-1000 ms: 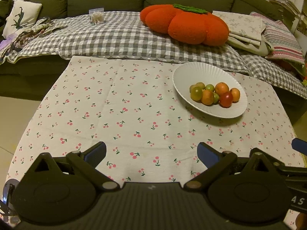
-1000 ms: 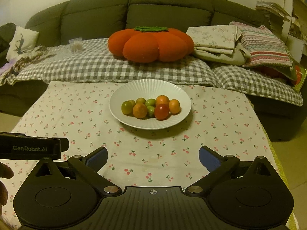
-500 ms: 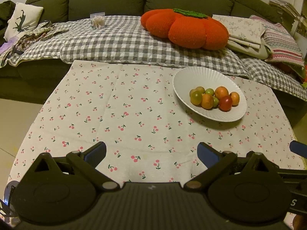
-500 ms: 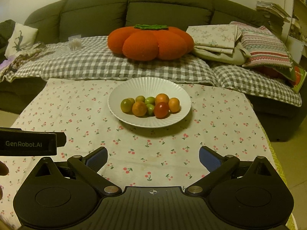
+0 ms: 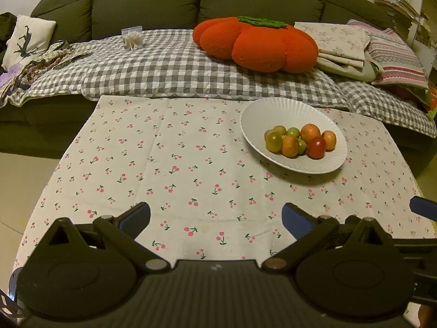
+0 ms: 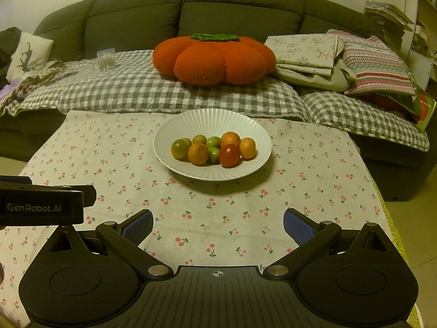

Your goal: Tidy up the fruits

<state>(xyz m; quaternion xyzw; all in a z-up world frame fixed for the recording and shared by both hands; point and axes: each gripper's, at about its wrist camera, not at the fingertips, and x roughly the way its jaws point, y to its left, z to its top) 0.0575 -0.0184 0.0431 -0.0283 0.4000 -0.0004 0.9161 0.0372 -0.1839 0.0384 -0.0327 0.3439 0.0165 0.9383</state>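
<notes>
I hold a two-finger gripper in each hand above a low table covered by a cherry-print cloth (image 6: 314,164). My right gripper (image 6: 218,225) has its blue-padded fingers spread wide with nothing between them. My left gripper (image 5: 215,218) is spread just as wide and is also empty.

The fruits (image 6: 214,149) sit together in a small cluster inside a white ribbed plate (image 6: 213,120). From my right gripper the plate lies straight ahead at twelve o'clock; from my left gripper it lies toward one o'clock (image 5: 273,112). The cluster holds small round pieces touching one another: green ones on the left and in the middle, orange ones around them, and one red fruit (image 6: 229,155) at the near edge. No fruit lies loose on the cloth.

Behind the table, at twelve o'clock, a sofa carries a checked blanket and an orange pumpkin-shaped cushion (image 6: 214,58).

This layout fits two readings: the fruits are gathered on the plate as the task wants, or they wait there to be sorted elsewhere. I see no second dish, so I cannot settle which. Both grippers hang back near the table's near edge, well apart from the plate.
</notes>
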